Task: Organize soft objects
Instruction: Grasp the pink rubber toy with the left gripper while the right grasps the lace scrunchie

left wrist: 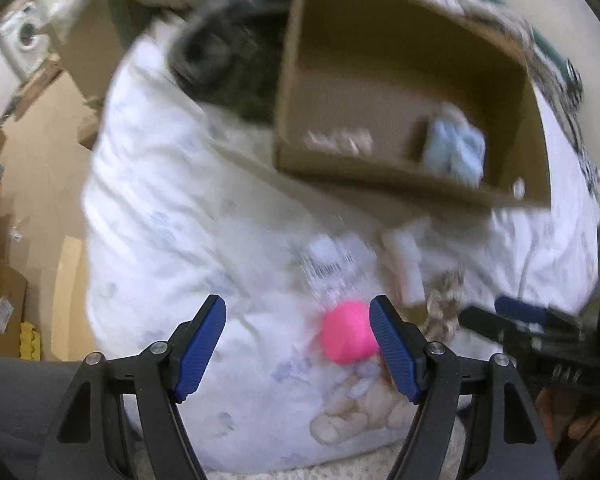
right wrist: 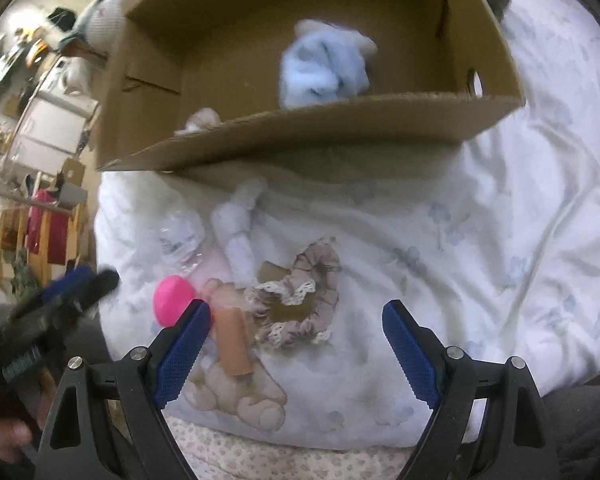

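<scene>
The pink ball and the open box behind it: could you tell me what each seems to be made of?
Pink ball: probably soft foam or rubber, with a matte, even surface and no shine. Box: plain brown corrugated cardboard, with raw cut edges and dull walls.

Cardboard box (right wrist: 308, 136) sits on the quilt (right wrist: 480, 240), behind the loose items. In the box: a fluffy bundle (right wrist: 324, 68) toward its right, a smaller soft piece (right wrist: 202, 120) at its front left. Before the box, on the quilt: a rolled cloth (right wrist: 236, 228), a crumpled plastic bottle (right wrist: 180, 236) to its left, a ball (right wrist: 174, 300) nearer and left, a short tube (right wrist: 232, 340) right of the ball, a frilled scrunchie (right wrist: 304, 300) right of the tube.
</scene>
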Demonstrator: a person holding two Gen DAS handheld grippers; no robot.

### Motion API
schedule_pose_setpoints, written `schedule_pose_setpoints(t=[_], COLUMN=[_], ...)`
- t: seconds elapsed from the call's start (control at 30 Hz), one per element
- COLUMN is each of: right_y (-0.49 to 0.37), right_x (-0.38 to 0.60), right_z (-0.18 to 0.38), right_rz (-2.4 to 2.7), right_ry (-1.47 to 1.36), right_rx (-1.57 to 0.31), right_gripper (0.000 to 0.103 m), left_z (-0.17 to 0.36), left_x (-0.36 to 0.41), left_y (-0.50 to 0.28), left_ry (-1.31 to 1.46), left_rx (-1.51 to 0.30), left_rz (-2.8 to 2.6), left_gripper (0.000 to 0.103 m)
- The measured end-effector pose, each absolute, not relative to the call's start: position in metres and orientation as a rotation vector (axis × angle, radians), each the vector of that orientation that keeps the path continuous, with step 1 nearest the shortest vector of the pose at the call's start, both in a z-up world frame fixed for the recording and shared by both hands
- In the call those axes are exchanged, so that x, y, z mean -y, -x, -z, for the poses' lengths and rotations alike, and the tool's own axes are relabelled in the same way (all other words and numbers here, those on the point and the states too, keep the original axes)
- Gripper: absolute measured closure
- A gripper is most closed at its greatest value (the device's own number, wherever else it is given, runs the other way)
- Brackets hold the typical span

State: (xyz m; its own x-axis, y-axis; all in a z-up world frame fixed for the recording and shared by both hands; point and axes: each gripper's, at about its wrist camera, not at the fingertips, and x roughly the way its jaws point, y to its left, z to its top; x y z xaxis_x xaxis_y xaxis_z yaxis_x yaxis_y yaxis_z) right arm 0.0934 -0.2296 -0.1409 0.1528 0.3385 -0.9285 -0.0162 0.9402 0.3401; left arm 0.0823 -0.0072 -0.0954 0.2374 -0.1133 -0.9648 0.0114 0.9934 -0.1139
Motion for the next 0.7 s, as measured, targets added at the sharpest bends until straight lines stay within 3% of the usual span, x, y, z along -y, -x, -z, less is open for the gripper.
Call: schedule_pose_setpoints(t=[0.27, 0.3, 0.37, 0.43, 0.7], right_y=[-0.095, -0.096, -0.097, -0.099, -0.104], right_x=[0.247, 0.249, 0.252, 0.256, 0.239], right_z=[0.148, 0.149, 0.153, 0.155, 0.164], right_rz=[-0.223, -0.22, -0.212, -0.206, -0.242], right_ry=[-0.361, -0.368, -0.397, -0.429, -0.419], right_rx=[-1.419, -1.425, -1.436, -1.453, -1.474], right_gripper=[0.01, 0.01, 0.01, 0.01, 0.01], left_z=[0.134, 0.137, 0.139, 0.139, 0.122], left_x=[0.033, 0.034, 0.033, 0.034, 0.027], left_y=[-0.083, -0.084, -0.084, -0.085, -0.081], left_ry=[0.087, 0.08, 0.114, 0.165, 0.165], left_rx=[-1.436, -1.443, -1.456, -1.472, -1.423], left_rz=[0.121, 0.108, 0.109, 0.148, 0.124], left_gripper=[0.033, 0.036, 0.063, 0.078, 0.084])
